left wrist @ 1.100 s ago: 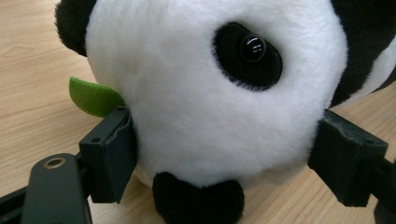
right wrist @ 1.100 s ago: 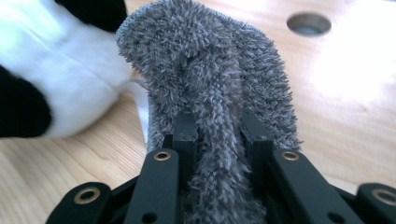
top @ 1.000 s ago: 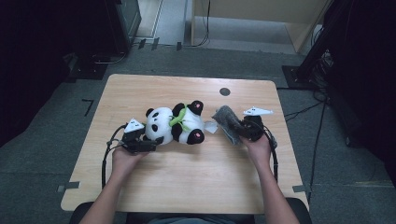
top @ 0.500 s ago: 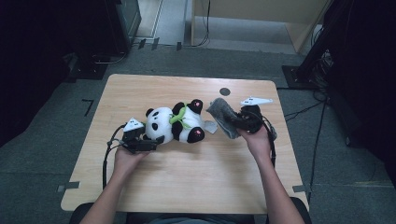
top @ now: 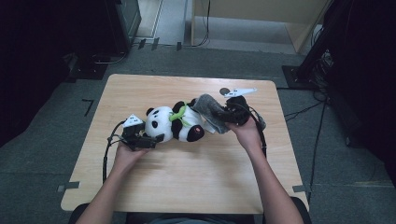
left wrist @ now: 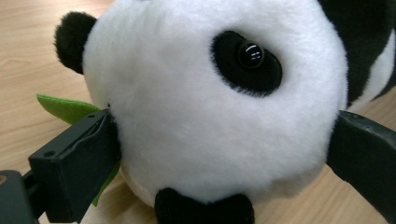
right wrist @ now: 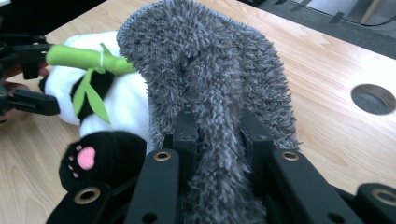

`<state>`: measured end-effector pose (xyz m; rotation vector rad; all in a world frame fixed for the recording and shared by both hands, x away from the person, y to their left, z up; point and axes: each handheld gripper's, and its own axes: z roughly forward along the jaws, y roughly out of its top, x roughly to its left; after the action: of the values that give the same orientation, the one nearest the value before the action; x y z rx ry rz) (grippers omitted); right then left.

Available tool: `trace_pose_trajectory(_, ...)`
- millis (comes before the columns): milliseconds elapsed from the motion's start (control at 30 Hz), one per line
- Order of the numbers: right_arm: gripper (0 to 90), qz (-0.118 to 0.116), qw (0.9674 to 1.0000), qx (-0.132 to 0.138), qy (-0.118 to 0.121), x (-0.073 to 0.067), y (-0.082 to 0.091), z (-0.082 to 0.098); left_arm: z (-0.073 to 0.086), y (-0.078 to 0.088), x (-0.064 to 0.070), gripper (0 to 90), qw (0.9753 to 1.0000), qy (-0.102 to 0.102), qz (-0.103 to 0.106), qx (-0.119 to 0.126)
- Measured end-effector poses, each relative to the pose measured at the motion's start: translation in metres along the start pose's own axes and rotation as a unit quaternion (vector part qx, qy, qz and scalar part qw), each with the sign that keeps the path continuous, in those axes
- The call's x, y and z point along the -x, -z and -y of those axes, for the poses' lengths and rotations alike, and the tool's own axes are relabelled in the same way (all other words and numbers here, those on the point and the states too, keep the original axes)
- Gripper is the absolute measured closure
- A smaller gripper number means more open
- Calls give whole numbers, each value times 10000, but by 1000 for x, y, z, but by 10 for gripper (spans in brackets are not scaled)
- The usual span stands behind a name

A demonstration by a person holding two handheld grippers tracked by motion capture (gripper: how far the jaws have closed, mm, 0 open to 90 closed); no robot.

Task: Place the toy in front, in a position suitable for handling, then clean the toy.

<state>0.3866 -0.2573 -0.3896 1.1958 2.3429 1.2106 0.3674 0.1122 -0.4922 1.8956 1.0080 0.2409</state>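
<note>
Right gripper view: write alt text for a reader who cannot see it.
The right claw is shut on a fuzzy grey sock, held up over a wooden table. Behind it lies a plush panda with a green bamboo sprig and a black paw with pink pads.

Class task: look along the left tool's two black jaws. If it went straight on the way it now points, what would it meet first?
The left tool would meet the white furry head of the plush panda toy almost at once. The head already sits between its opened jaws, close to both, so no free way shows.
</note>
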Motion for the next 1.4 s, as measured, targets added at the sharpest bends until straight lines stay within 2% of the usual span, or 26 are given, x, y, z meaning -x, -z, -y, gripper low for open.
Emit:
trace_pose_trajectory(67, 731, -29, 10000, 3, 17, -1, -1, -3, -1, -1, -2, 0, 10000, 0, 11, 36)
trace_pose_trajectory(133, 728, -64, 10000, -2, 54, -4, -3, -11, 0, -3, -4, 0, 9999, 63, 107, 37)
trace_pose_trajectory(300, 723, -79, 9998, -22, 190, -10, -8, -22, 2, -6, -4, 0, 9999, -9, 75, 76)
trace_pose_trajectory(367, 723, -113, 9997, -44, 207, -13, -15, -30, 3, -5, -2, 75, 9999, -127, -19, 37)
trace_pose_trajectory(433, 723, -125, 9997, -78, 203, -15, -17, -33, 3, -4, -1, 83, 9999, -159, -51, 1)
trace_pose_trajectory(467, 724, -126, 9996, -105, 217, -17, -19, -35, 3, -3, 0, 117, 9998, -190, -99, -7)
trace_pose_trajectory(667, 724, -219, 9992, -171, 288, -29, -37, -57, 5, 0, 5, 203, 9995, -200, -237, 27)
trace_pose_trajectory(767, 724, -244, 9990, -190, 337, -33, -42, -64, 5, 0, 5, 208, 9995, -199, -255, 31)
trace_pose_trajectory(800, 723, -270, 9988, -208, 363, -38, -49, -71, 5, 0, 6, 210, 9994, -212, -272, 29)
trace_pose_trajectory(900, 722, -305, 9985, -218, 397, -42, -56, -77, 6, 1, 7, 213, 9992, -257, -289, 12)
trace_pose_trajectory(1033, 723, -408, 9976, -320, 453, -53, -74, -90, 9, 3, 10, 216, 9987, -354, -357, 6)
trace_pose_trajectory(1167, 724, -483, 9964, -434, 551, -64, -93, -98, 10, 3, 11, 220, 9988, -317, -373, 26)
trace_pose_trajectory(1267, 724, -532, 9958, -493, 563, -69, -100, -101, 10, 3, 11, 220, 9988, -307, -371, 30)
trace_pose_trajectory(1400, 723, -641, 9947, -566, 577, -82, -115, -110, 10, 3, 11, 219, 9989, -271, -373, 60)
